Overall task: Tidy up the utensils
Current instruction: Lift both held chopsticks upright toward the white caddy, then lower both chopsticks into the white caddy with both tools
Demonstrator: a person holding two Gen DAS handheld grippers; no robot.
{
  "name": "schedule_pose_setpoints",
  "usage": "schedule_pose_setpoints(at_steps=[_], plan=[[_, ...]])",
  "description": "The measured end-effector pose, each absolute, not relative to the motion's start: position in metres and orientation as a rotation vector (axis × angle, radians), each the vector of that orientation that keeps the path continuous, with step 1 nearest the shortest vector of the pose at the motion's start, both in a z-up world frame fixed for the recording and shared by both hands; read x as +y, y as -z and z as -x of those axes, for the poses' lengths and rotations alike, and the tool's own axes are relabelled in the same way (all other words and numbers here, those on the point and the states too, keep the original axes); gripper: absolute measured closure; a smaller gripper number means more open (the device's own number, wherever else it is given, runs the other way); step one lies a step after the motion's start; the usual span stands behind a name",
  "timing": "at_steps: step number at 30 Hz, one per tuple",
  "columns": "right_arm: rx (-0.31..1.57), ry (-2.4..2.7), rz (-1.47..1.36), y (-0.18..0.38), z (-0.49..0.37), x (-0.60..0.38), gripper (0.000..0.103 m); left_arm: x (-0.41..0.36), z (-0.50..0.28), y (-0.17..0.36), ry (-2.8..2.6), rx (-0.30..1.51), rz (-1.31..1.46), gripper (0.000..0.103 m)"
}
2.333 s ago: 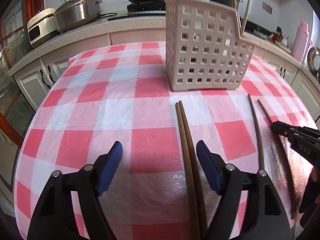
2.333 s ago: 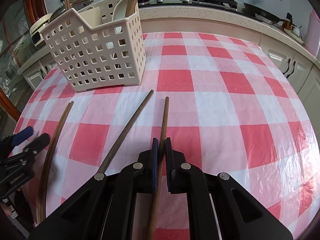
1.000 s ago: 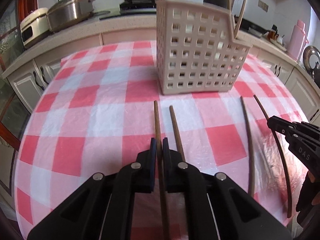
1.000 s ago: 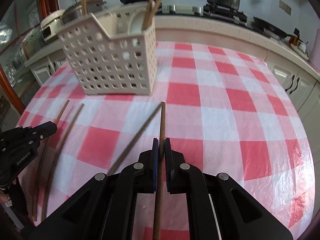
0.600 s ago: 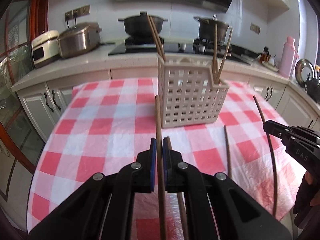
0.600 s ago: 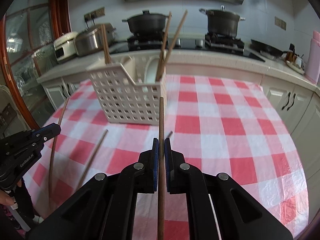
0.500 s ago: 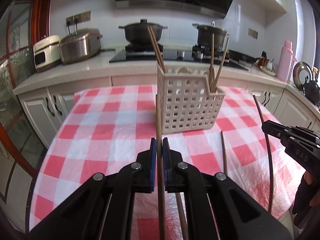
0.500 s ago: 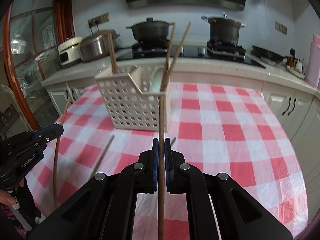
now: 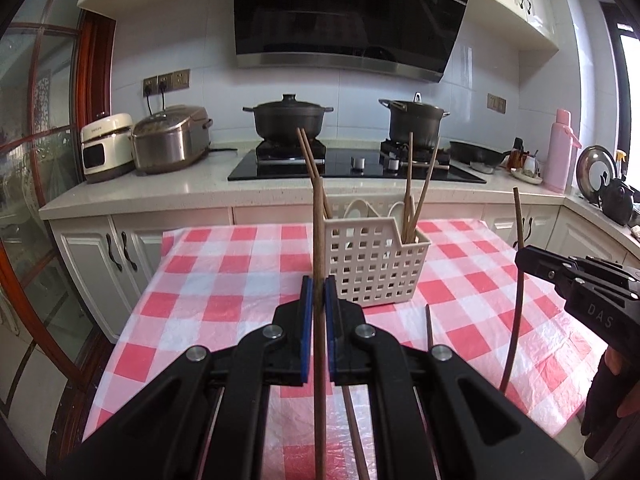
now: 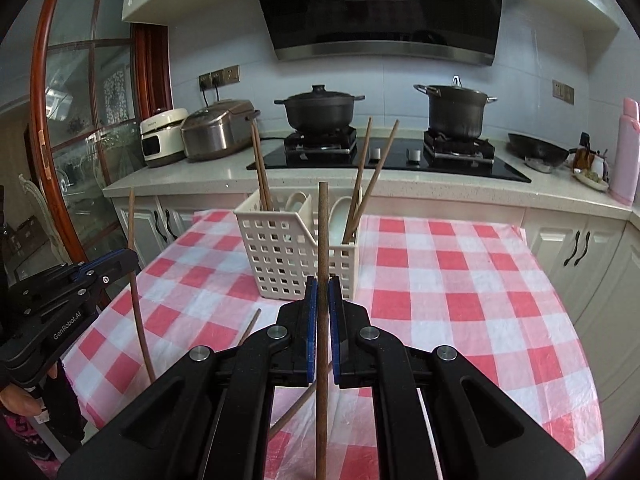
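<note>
Here, each gripper [image 9: 315, 300] [image 10: 322, 304] clamps one thin, stiff, probably light chopstick [image 9: 319, 240] [image 10: 323, 240] mid-shaft; slippery wood may pivot above the basket [image 9: 376, 264].

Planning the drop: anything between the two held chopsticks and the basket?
Nothing visible. Left gripper and right gripper each clamp a brown wooden chopstick; only bare checked tablecloth precedes the white perforated plastic basket.

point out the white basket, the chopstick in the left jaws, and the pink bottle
white basket [image 9: 376, 268], left wrist view, front wall
chopstick [image 9: 319, 240], left wrist view, shaft above the jaws
pink bottle [image 9: 560, 156], left wrist view, body
</note>
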State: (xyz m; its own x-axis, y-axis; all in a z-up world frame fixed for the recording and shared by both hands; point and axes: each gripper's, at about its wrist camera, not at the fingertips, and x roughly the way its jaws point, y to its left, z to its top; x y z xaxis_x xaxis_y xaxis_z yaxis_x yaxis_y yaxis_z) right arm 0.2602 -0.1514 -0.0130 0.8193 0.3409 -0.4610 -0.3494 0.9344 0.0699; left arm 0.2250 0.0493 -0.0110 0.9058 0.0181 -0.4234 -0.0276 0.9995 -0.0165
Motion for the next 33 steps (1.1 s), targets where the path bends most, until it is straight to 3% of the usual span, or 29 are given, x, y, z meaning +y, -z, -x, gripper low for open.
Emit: schedule_pose_setpoints(at_steps=[33], plan=[[0.289,-0.410,0.024,-0.045,-0.258,-0.141,0.097,0.029,-0.230,-0.050,0.008,0.252,-0.002,0.097]])
